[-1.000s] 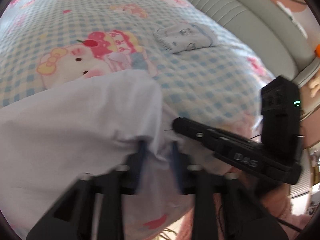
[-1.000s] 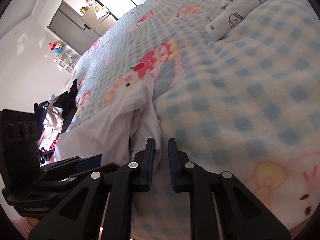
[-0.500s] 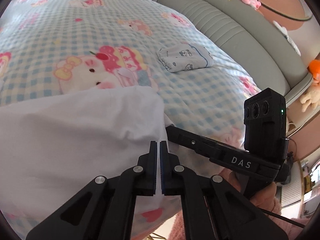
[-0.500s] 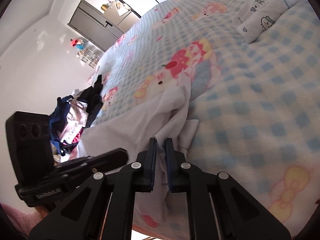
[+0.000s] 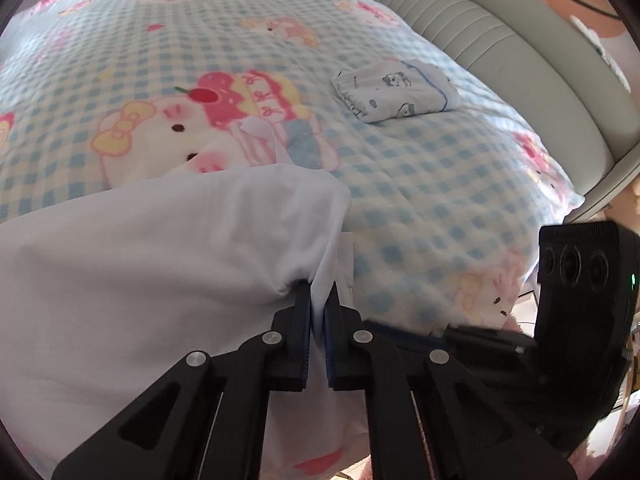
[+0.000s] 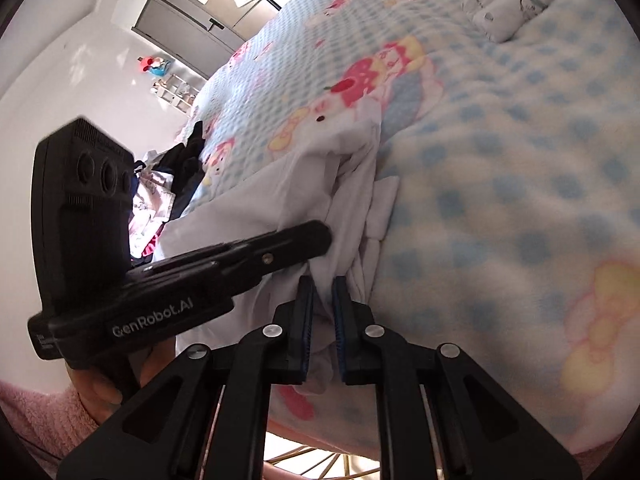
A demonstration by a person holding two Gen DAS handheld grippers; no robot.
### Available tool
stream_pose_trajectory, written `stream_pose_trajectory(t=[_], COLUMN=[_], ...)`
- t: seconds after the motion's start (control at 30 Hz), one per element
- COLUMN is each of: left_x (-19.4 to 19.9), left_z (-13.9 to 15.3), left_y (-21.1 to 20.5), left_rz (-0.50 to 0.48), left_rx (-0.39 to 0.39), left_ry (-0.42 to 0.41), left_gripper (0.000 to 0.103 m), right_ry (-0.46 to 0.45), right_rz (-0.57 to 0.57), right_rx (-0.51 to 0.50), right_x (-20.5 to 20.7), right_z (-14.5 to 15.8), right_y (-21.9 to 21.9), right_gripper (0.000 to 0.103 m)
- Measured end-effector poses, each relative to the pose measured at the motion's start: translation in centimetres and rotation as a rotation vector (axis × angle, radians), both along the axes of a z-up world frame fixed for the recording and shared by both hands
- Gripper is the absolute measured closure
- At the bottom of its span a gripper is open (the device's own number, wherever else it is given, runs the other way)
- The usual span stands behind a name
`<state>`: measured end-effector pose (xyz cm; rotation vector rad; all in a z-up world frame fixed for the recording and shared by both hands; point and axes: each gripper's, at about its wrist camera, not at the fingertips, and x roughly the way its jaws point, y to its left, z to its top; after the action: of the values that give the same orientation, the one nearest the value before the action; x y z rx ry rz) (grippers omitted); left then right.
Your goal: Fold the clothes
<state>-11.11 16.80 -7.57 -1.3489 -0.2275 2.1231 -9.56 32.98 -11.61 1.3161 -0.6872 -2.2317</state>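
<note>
Left wrist view: our left gripper [image 5: 318, 312] fingers and right gripper [image 6: 323, 312] fingers pinch the limp, light white garment [image 5: 160, 248] at its bunched lower-centre edge.

1. White garment [image 5: 168, 248]: one, pinched between the fingers of both tools, spread out to the left tool's left.
2. Folded printed garment [image 5: 394, 90]: one, well ahead and to the right of the left tool.
3. Grippers: two, the left gripper [image 5: 319, 312] and the right gripper [image 6: 323, 312], close beside each other.
4. Checked cartoon blanket [image 5: 420, 200]: one, under everything.
5. Heap of dark and pink clothes [image 6: 168, 184]: one heap, ahead-left of the right tool; pieces in it could not be counted.
6. Grey cabinet [image 6: 192, 36]: one, far ahead.
</note>
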Motion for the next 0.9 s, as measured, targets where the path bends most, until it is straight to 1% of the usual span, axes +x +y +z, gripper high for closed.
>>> stream_pose_trajectory(t=[0.1, 0.13, 0.17, 0.2, 0.3, 0.4, 0.53, 0.63, 0.67, 0.73, 0.83, 0.87, 0.9], left_x=[0.2, 0.3, 0.4, 0.5, 0.5, 0.6, 0.5, 0.6, 0.6, 0.3, -0.7, -1.1, -1.3], left_z=[0.3, 0.4, 0.5, 0.6, 1.0, 1.5, 2.2, 2.1, 2.0, 0.8, -1.7, -2.6, -3.3], left_y=[-0.6, -0.8, -1.0, -1.1, -1.3, -1.4, -1.6, -1.3, -1.2, -0.9, -0.4, -0.2, 0.2], left_rz=[0.017, 0.023, 0.028, 0.032, 0.032, 0.036, 0.032, 0.01, -0.001, -0.027, -0.038, -0.042, -0.053], left_rx=[0.005, 0.006, 0.008, 0.011, 0.026, 0.035, 0.061, 0.059, 0.06, 0.084, 0.116, 0.124, 0.126], left_ry=[0.011, 0.014, 0.018, 0.02, 0.02, 0.031, 0.038, 0.038, 0.033, -0.024, -0.13, -0.165, -0.191], left_gripper=[0.097, 0.097, 0.097, 0.097, 0.097, 0.097, 0.097, 0.097, 0.097, 0.095, 0.092, 0.089, 0.084], right_ry=[0.024, 0.033, 0.034, 0.019, -0.013, -0.017, -0.033, -0.021, -0.012, -0.005, -0.067, -0.09, -0.114], right_rz=[-0.061, -0.092, -0.114, -0.111, -0.058, 0.024, 0.105, 0.135, 0.134, 0.119, 0.122, 0.12, 0.11], right_rx=[0.002, -0.003, -0.005, 0.004, 0.03, 0.011, 0.026, 0.013, 0.01, -0.001, 0.008, 0.012, 0.017], right_x=[-0.3, -0.5, -0.8, -1.5, -2.7, -2.6, -2.1, -1.6, -1.4, -1.0, -0.5, -0.4, -0.3], right_z=[1.0, 1.3, 1.3, 0.9, -0.3, -0.7, -0.8, -0.6, -0.4, -0.2, -1.2, -1.6, -1.9], right_y=[1.6, 2.3, 2.8, 2.7, 1.2, -0.9, -3.0, -3.6, -3.7, -3.6, -3.7, -3.6, -3.3], right_gripper=[0.09, 0.086, 0.085, 0.085, 0.085, 0.085, 0.085, 0.085, 0.083, 0.078, 0.077, 0.077, 0.077])
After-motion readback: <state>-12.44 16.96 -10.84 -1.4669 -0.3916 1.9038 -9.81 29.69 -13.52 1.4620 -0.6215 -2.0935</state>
